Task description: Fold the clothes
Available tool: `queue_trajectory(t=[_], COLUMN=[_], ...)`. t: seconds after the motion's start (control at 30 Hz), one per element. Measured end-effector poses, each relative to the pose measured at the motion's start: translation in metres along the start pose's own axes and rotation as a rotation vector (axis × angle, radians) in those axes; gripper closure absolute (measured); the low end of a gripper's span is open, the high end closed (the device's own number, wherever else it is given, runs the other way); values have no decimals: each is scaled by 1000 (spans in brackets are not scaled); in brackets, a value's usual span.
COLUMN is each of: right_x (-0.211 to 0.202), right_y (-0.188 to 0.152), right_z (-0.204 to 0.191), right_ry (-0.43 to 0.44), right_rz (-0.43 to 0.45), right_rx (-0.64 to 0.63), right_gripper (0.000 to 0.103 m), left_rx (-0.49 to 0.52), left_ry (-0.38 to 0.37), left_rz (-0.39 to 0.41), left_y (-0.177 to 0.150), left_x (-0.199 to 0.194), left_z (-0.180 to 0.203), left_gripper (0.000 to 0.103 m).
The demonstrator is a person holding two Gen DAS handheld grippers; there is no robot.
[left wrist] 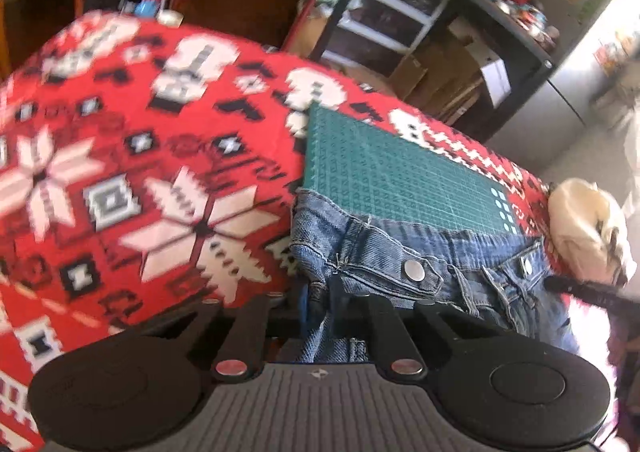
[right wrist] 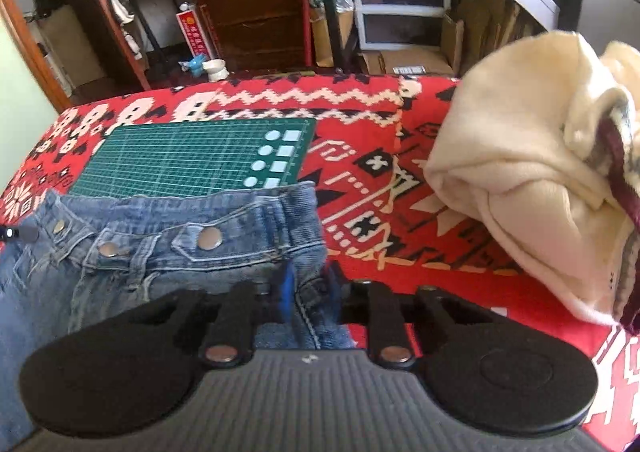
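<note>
The blue jeans are lying across the red patterned blanket, waistband overlapping the near edge of a green cutting mat. The right gripper is clamped on the waistband's right end, and the left gripper is pinching the denim at the opposite end. A cream fleece garment sits bunched up off to the right, apart from the jeans.

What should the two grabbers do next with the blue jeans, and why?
Probably lift the jeans a little and draw them off the green mat onto open blanket. The left gripper and right gripper each pinch a side of the waistband, which overlaps the mat's edge, and the cream garment crowds the right side, so flat room to fold seems needed.
</note>
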State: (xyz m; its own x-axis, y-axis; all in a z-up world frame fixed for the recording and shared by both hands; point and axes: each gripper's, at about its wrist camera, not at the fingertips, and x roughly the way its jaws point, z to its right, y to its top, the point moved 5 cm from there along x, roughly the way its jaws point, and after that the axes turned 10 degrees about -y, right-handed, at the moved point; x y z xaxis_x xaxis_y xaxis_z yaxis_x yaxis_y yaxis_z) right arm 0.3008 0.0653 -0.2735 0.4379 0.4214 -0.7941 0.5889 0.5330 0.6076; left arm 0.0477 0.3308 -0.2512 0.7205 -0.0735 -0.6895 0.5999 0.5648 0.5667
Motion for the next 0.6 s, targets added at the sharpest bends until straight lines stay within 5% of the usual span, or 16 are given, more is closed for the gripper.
queue_trajectory(t=[0.33,0.6], right_x=[-39,-17], right_y=[40,54], right_z=[1,0], right_ry=[-35,-115], right_rz=[111,80], right_rx=[6,-7], right_gripper=[91,87], left_rx=[241,289], left_ry=[56,149], left_rz=[93,32], left_y=[59,80], left_x=[0,48], left_z=[41,39], left_gripper=[96,89])
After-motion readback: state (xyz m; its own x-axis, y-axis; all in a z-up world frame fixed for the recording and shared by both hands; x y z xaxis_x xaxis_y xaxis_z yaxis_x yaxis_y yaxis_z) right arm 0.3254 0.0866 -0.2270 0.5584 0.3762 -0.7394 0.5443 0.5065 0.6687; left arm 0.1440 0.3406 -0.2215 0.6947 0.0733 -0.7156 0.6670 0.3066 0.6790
